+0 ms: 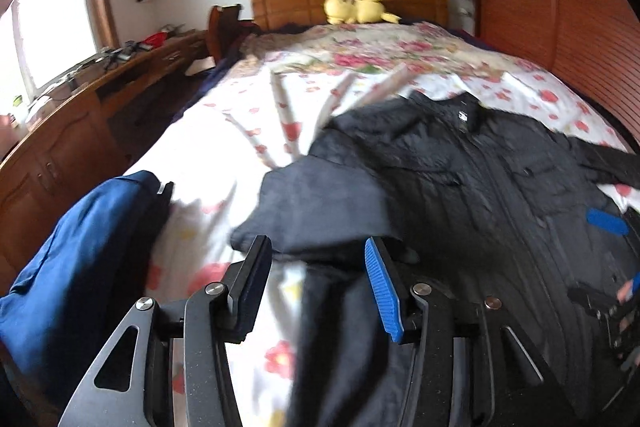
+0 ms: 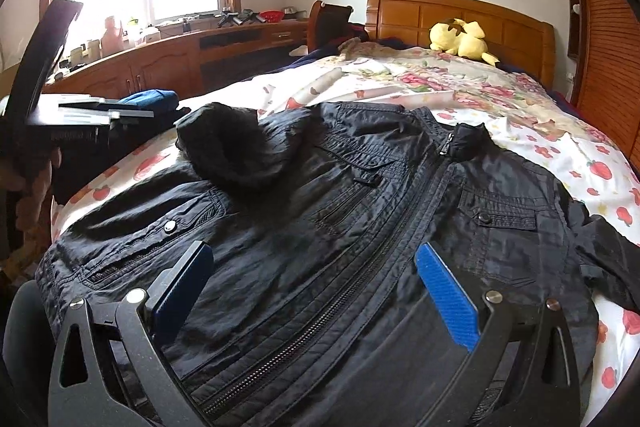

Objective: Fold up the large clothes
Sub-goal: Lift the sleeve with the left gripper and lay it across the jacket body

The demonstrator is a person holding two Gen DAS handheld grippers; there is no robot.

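A black zip-front jacket [image 2: 360, 227] lies face up on the bed, collar toward the headboard. Its left sleeve [image 2: 240, 147] is folded back over the chest; its right sleeve [image 2: 600, 247] lies out to the right. My right gripper [image 2: 316, 259] is open just above the jacket's lower front, its jaws either side of the zipper. My left gripper [image 1: 320, 259] is open at the jacket's left edge [image 1: 312, 211], with dark cloth lying between its jaws, not clamped. The jacket [image 1: 460, 187] fills the right half of the left wrist view, where the right gripper's blue pad [image 1: 606, 221] shows.
The bed has a white floral sheet [image 1: 240, 131] and a wooden headboard [image 2: 460, 15] with a yellow plush toy [image 2: 460, 37]. A blue garment [image 1: 80, 247] lies at the bed's left edge. A wooden desk [image 2: 160, 63] runs under the window. A slatted wardrobe [image 1: 560, 7] stands on the right.
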